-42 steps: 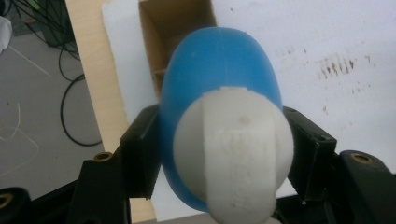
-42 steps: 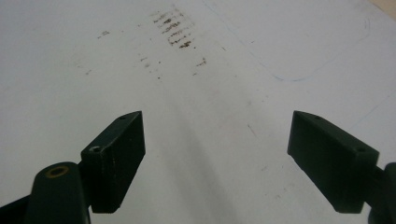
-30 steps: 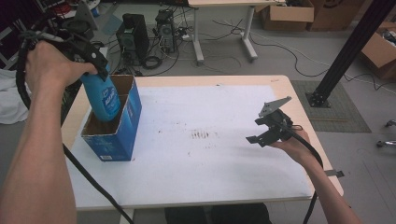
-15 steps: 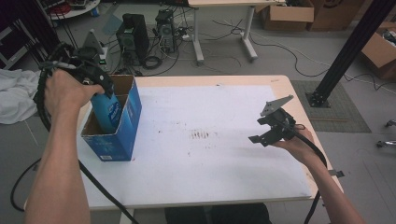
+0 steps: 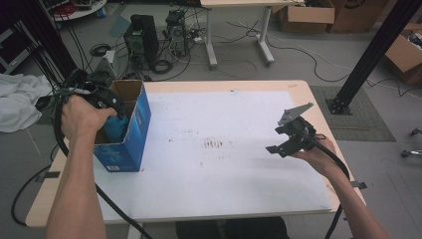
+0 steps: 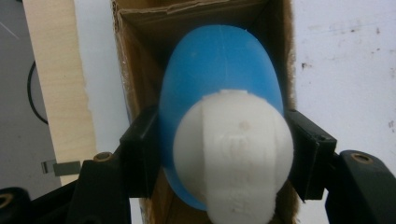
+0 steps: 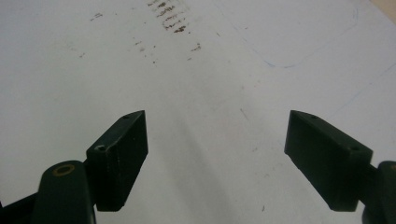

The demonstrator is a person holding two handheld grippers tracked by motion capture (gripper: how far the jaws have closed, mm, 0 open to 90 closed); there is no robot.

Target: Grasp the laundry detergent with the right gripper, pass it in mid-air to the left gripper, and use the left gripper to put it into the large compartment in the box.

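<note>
**Blue bottle down inside the box**

The left gripper (image 5: pixel 107 107) reaches into the open blue cardboard box (image 5: pixel 130 134) on the white-topped wooden table (image 5: pixel 224 174), where a blue plastic bottle (image 5: pixel 117 128) shows. The right gripper (image 5: pixel 291 137) hovers well apart, above the table's right side.

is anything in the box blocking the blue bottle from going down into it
Nothing visible does. The left gripper holds the blue plastic bottle with a white cap inside the open blue cardboard box; its bottom is hidden.
</note>
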